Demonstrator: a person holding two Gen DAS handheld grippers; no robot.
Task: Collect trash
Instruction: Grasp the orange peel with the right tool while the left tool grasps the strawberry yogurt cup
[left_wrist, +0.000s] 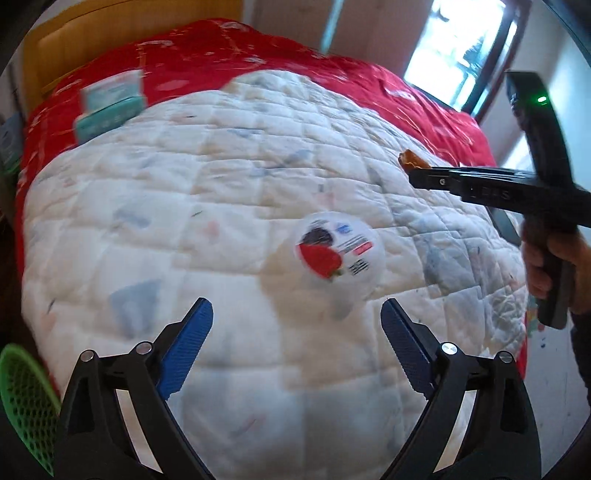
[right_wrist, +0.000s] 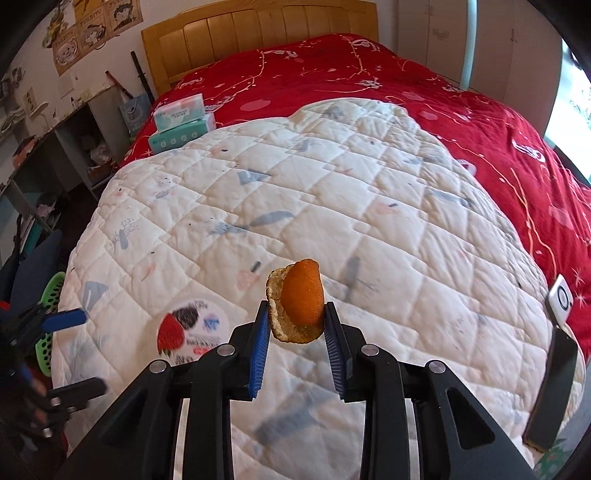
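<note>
A piece of orange peel (right_wrist: 299, 295) is clamped between the blue pads of my right gripper (right_wrist: 296, 306), which is shut on it above the white quilt (right_wrist: 332, 192). The left wrist view shows the same gripper (left_wrist: 417, 173) from the side with the peel (left_wrist: 412, 159) at its tip. A white round container with a strawberry label (left_wrist: 338, 254) lies on the quilt just beyond my left gripper (left_wrist: 297, 306), whose jaws stand wide open with nothing between them. In the right wrist view the container (right_wrist: 188, 328) lies to the left, with the left gripper (right_wrist: 85, 350) beside it.
The quilt covers a bed with a red bedspread (right_wrist: 480, 122) and a wooden headboard (right_wrist: 258, 33). Stacked tissue packs (right_wrist: 183, 123) rest near the pillow end. A green perforated basket (left_wrist: 26, 398) stands at the bed's left edge. Shelves (right_wrist: 74, 147) line the left wall.
</note>
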